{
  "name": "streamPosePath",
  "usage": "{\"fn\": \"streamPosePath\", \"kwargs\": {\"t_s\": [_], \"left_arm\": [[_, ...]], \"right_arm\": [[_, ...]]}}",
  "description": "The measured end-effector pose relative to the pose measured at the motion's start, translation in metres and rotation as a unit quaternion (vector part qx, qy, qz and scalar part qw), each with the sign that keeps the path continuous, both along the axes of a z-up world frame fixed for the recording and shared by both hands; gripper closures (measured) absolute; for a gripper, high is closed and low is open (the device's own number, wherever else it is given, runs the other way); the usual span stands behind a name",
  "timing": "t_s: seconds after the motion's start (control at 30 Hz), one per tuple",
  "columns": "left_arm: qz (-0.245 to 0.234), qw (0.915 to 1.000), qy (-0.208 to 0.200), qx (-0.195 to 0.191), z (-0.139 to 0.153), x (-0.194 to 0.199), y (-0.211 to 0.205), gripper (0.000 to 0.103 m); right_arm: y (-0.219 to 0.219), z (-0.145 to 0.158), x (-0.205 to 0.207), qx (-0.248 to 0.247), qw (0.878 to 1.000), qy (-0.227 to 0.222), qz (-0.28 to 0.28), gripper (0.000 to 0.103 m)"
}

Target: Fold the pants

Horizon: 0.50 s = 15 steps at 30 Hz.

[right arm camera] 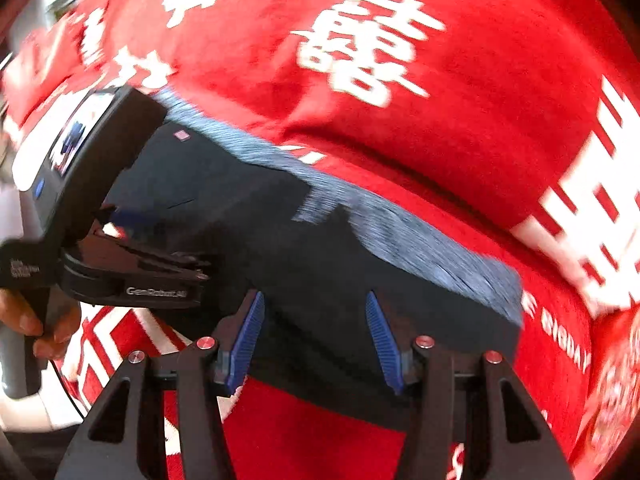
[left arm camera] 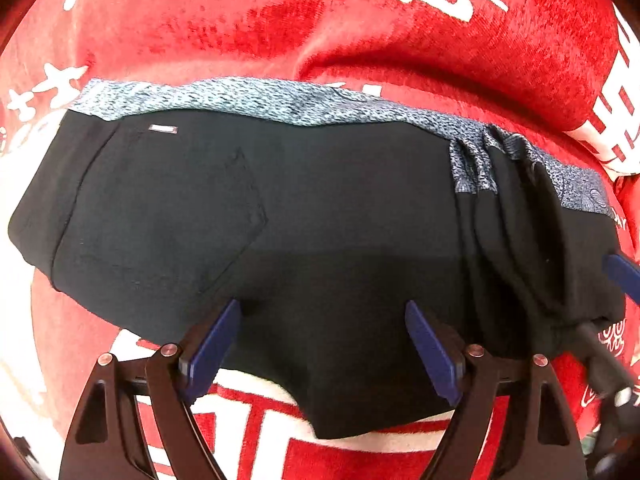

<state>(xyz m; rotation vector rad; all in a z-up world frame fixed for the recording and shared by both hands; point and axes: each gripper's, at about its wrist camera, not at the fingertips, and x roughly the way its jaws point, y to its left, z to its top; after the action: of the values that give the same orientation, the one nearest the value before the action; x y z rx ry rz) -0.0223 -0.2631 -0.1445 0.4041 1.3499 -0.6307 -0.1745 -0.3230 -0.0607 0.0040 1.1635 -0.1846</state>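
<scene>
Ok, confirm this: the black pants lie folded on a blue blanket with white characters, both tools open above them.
Wrong on the blanket: it is red, as the left wrist view shows. The black pants do lie folded on it, left tool and right tool open above them.

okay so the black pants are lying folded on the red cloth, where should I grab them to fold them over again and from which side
Probably grip the near black hem edge of the folded black pants with the grey patterned lining, coming from the near side, where the open left tool already hovers. That edge lies flat and free on the red cloth with white characters; the right end is bunched into ridges, harder to pinch cleanly.
</scene>
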Motion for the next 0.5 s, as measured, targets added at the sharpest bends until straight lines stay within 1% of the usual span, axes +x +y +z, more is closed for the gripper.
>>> {"fn": "streamPosePath", "kwargs": {"t_s": [0.03,0.07,0.1,0.13,0.17,0.23,0.33,0.37,0.4,0.43,0.5], "left_arm": [[-0.001,1.0,0.0,0.0,0.001,0.0,0.004,0.018],[-0.001,1.0,0.002,0.0,0.002,-0.002,0.005,0.018],[-0.001,1.0,0.005,0.0,0.003,-0.002,0.008,0.018],[0.0,1.0,0.006,0.0,0.002,-0.001,0.004,0.018],[0.0,1.0,0.005,0.001,0.004,-0.001,0.006,0.018],[0.001,1.0,0.002,0.003,0.008,-0.003,0.008,0.018],[0.012,0.9999,-0.003,-0.003,0.017,0.001,0.014,0.018],[0.019,0.9998,-0.006,-0.006,0.021,0.004,0.019,0.018],[0.022,0.9997,-0.008,-0.006,0.023,0.006,0.022,0.018],[0.026,0.9996,-0.01,-0.004,0.025,0.008,0.026,0.018],[0.035,0.9993,-0.01,0.007,0.028,0.012,0.036,0.018]], "right_arm": [[0.005,-0.007,0.004,-0.014,1.0,0.009,0.01,0.046],[0.008,-0.015,0.007,-0.024,0.999,0.019,0.009,0.05],[0.005,-0.02,0.011,-0.024,0.999,0.028,0.001,0.06],[-0.002,-0.026,0.017,-0.006,0.999,0.042,-0.013,0.078],[-0.007,-0.027,0.018,0.007,0.999,0.045,-0.025,0.086],[-0.017,-0.017,0.02,0.023,0.998,0.035,-0.037,0.093],[-0.022,0.011,0.017,0.059,0.998,0.006,-0.037,0.092],[-0.018,0.015,0.017,0.06,0.998,0.008,-0.031,0.092],[-0.012,0.014,0.016,0.058,0.998,0.015,-0.026,0.092],[-0.005,0.008,0.017,0.059,0.998,0.027,-0.02,0.092],[0.007,-0.016,0.019,0.064,0.996,0.054,-0.015,0.092]]}}
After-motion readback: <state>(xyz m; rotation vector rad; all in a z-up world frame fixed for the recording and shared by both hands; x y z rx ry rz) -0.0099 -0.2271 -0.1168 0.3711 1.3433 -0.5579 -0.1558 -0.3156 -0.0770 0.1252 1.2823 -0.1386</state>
